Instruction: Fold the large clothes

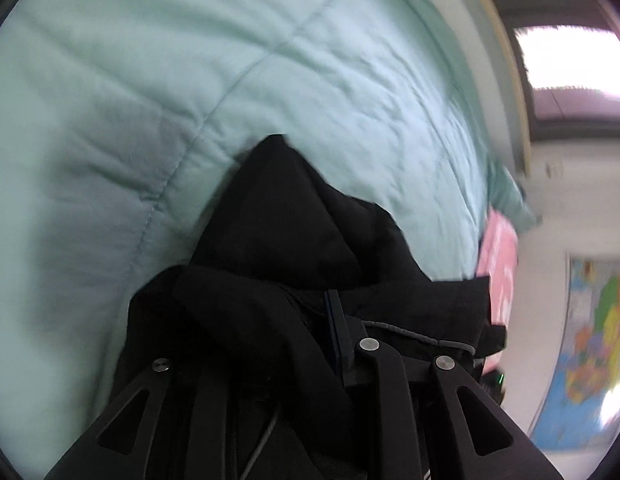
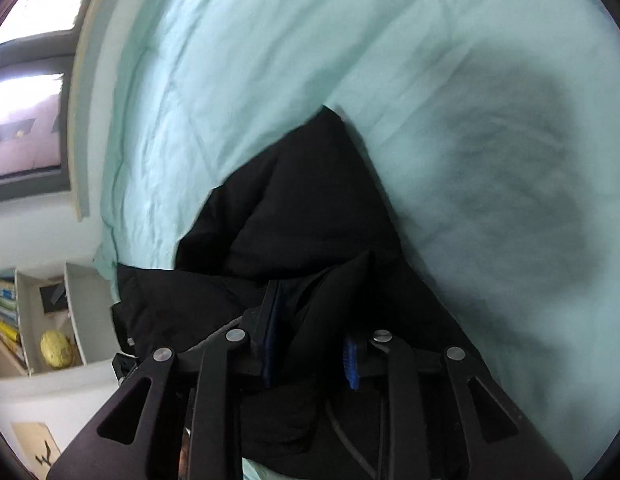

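Note:
A large black garment [image 1: 294,232] hangs bunched over a mint-green quilted bed cover [image 1: 190,80]. My left gripper [image 1: 306,312] is shut on a fold of it; cloth drapes over the left finger and hides it. The same black garment [image 2: 294,216] fills the middle of the right wrist view above the bed cover [image 2: 469,120]. My right gripper [image 2: 310,320] is shut on a thick bunch of the cloth between its blue pads [image 2: 349,360]. The garment's far corner points away from both grippers.
A pink cloth [image 1: 499,264] lies at the bed's right edge. A window [image 1: 569,60] and a world map [image 1: 589,340] are on the right. A white shelf [image 2: 38,320] with books and a yellow ball [image 2: 56,349] stands left of the bed.

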`<state>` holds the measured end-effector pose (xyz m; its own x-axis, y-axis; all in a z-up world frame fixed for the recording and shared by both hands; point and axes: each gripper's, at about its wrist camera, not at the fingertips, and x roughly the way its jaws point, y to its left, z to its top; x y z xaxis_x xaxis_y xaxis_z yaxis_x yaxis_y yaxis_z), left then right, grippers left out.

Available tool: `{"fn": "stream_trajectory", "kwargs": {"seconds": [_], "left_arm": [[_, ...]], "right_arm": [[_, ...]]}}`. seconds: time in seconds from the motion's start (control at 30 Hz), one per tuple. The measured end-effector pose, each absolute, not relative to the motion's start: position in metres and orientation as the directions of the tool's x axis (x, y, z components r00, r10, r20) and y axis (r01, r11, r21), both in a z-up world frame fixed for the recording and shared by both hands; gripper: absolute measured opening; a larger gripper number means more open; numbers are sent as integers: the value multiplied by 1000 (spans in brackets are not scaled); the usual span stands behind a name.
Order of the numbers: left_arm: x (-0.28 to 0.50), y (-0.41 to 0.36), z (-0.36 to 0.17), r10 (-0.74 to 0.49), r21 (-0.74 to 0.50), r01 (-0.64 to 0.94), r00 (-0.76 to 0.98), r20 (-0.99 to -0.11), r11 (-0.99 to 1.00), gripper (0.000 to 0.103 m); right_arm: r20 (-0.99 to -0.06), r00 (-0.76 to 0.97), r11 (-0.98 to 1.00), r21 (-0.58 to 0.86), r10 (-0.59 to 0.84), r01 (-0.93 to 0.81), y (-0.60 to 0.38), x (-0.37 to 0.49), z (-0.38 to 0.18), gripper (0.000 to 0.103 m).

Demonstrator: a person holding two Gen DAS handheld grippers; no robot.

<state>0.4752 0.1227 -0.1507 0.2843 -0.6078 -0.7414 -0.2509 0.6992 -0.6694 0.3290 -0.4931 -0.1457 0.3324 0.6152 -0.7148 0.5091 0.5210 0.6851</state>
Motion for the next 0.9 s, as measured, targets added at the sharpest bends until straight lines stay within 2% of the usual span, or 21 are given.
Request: {"fn": "stream_trajectory", "kwargs": {"seconds": [0.07, 0.17, 0.27, 0.37, 0.43, 0.47, 0.67, 0.9], "left_arm": [[466, 130, -128, -642, -700, -201, 289, -711, 685, 58], [440, 147, -86, -675, -738, -113, 330, -660, 666, 77], [420, 155, -50, -610, -683, -55, 401, -683, 728, 79], [417, 143, -34, -464, -535, -32, 455, -760, 844, 79], [425, 137, -39, -387, -454, -35, 467, -795, 890, 79], [433, 133, -46, -377, -440, -33, 463, -802, 897, 79], [489, 130, -103, -405, -467, -89, 374, -834, 880, 79], [523, 127, -130, -472, -511, -72, 295, -831, 856, 79]], "right_arm": [[-713, 343, 552, 695, 611, 461, -495, 322, -122, 34], [-705, 370, 593, 709, 606, 381, -494, 307, -85, 38], [-729, 401, 669, 677, 554, 307, -491, 293, -50, 40], [-751, 499, 749, 607, 433, 265, -489, 280, -18, 40], [-752, 547, 792, 562, 369, 238, -483, 281, -5, 54], [-754, 556, 811, 541, 349, 224, -478, 284, -3, 55], [-824, 500, 919, 373, 266, 127, -459, 330, -25, 55], [-876, 444, 970, 236, 189, 52, -466, 386, -69, 55]]}}
